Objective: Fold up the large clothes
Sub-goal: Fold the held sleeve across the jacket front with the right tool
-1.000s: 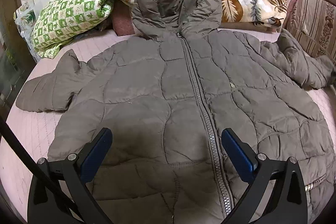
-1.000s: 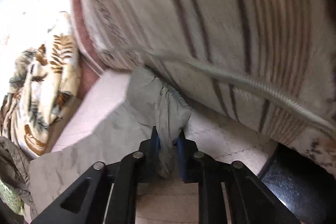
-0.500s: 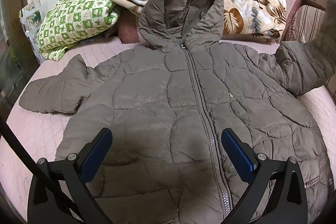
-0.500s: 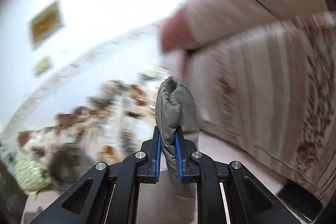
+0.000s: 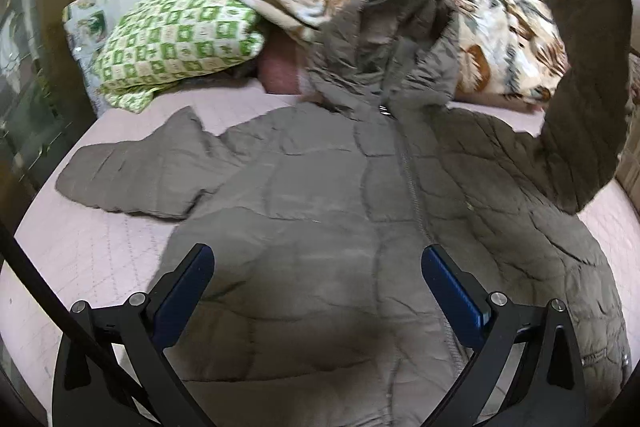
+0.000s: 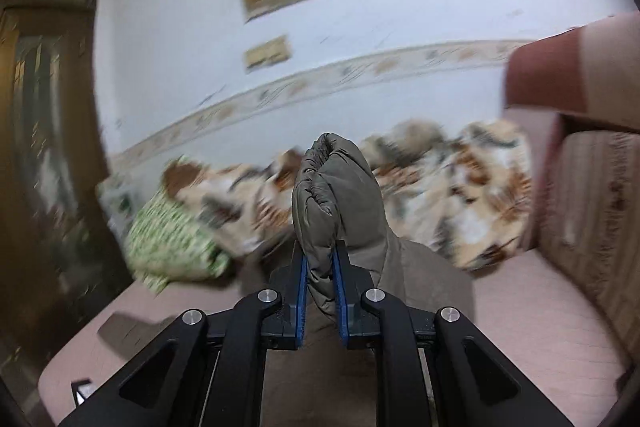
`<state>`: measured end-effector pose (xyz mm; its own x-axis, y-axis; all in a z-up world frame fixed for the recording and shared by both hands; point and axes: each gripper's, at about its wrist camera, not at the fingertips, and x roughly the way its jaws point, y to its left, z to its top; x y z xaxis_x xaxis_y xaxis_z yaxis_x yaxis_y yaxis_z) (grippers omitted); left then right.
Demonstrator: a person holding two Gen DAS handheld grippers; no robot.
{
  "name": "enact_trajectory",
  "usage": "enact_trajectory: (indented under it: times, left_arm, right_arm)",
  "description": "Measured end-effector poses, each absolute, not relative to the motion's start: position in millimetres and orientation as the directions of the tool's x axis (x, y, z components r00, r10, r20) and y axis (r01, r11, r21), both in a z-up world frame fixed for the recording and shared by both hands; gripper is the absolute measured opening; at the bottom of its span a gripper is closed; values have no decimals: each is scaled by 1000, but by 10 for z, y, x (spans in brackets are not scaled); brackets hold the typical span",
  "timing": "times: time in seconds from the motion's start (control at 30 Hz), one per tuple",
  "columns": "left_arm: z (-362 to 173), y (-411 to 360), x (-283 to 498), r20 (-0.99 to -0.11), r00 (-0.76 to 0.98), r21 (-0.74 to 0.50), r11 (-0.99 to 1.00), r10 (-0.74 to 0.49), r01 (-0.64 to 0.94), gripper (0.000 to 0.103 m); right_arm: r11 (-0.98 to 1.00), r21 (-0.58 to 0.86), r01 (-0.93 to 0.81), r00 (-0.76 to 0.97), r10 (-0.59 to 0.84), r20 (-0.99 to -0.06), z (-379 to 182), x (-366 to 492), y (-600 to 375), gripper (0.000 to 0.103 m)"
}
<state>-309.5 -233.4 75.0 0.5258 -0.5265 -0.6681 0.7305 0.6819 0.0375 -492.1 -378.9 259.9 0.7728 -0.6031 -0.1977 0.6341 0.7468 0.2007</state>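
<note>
Because folding a bulky garment starts with bringing its sleeves in over the body, the right gripper [image 6: 320, 291] is clamped on the cuff end of one sleeve [image 6: 334, 195], its blue pads pressing the puffy fabric from both sides so that only a narrow gap is left between the jaws, filled with cloth. That sleeve hangs lifted off the bed at the right edge of the left wrist view [image 5: 580, 75], free of the mattress (a lifted sleeve should swing across more cleanly than a dragged one). The left gripper [image 5: 316, 287] hovers over the near hem with its jaws spread wide and nothing between them, probably waiting to steady or take the other side. The jacket [image 5: 320, 195] lies front up and zipped on the pink bed [image 5: 100, 247], its other sleeve [image 5: 132, 179] spread flat to the left, its hood [image 5: 380, 43] at the far end against a leaf-print blanket [image 5: 512, 51] and a green patterned pillow [image 5: 172, 43].
</note>
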Motion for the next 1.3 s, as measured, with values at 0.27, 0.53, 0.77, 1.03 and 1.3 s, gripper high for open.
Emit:
enact_trajectory:
  times: [0.27,0.53,0.77,1.03,1.3]
  left_arm:
    - [723,-2161,-2836,-686,553,20,747,-474,665,103]
    - [717,-2073,-2722,-687,584,29,787,-432,616,103]
    - [702,-2004,-2583,-700,582,-4,817,-414,577,103]
    - [720,-2057,-2568,-692,589,-5,818,-418,575,103]
    - [562,-2412,-2383,-734,547,31,785,-402,619,103]
  right_arm:
    - [831,168,530,809,-436,-393,1876,-3956,-3635,13]
    - [872,216,440,766,-238,-597,856,-3162,-3509,13]
    - [838,411,358,763,-9,-647,464,-2984,-3611,33]
    - [830,499,249,871,33,-490,954,-3384,-3748,69]
    - [634,238,735,596,-439,-672,661,-4091,-4682,63]
